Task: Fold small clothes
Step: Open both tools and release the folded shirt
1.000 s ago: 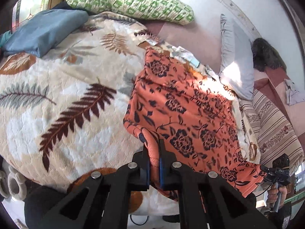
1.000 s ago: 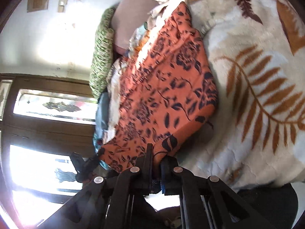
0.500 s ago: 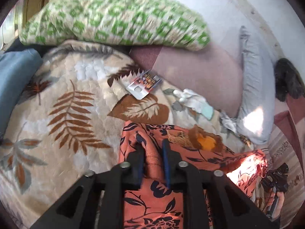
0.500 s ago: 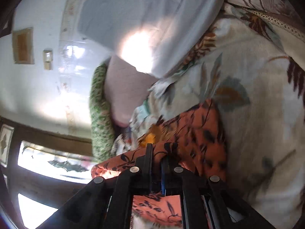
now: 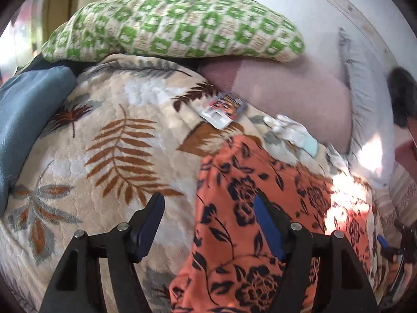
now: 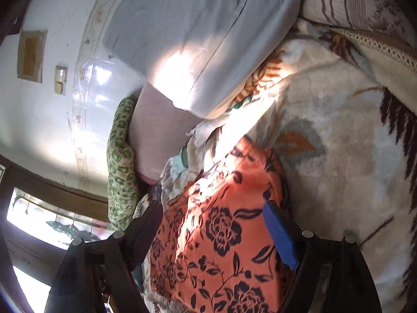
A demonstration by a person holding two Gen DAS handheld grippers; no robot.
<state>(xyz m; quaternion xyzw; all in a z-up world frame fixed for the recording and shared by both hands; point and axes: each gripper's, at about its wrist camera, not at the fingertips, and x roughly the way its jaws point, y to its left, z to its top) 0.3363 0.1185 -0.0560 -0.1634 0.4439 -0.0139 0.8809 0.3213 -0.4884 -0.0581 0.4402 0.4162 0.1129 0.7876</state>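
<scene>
While both claws open, orange garment [image 5: 260, 208] beside card [image 5: 222, 109], glove [image 5: 292, 130].

Orange floral garment [image 5: 263, 208] folded on blanket [image 5: 109, 140]

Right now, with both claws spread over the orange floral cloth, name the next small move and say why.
Probably draw both claws back off the orange floral cloth. The left claw and right claw are opening with no pad pressing the fabric, which lies folded on the leaf-print blanket. Backing away should clear a view of the fold before the next grab.
</scene>
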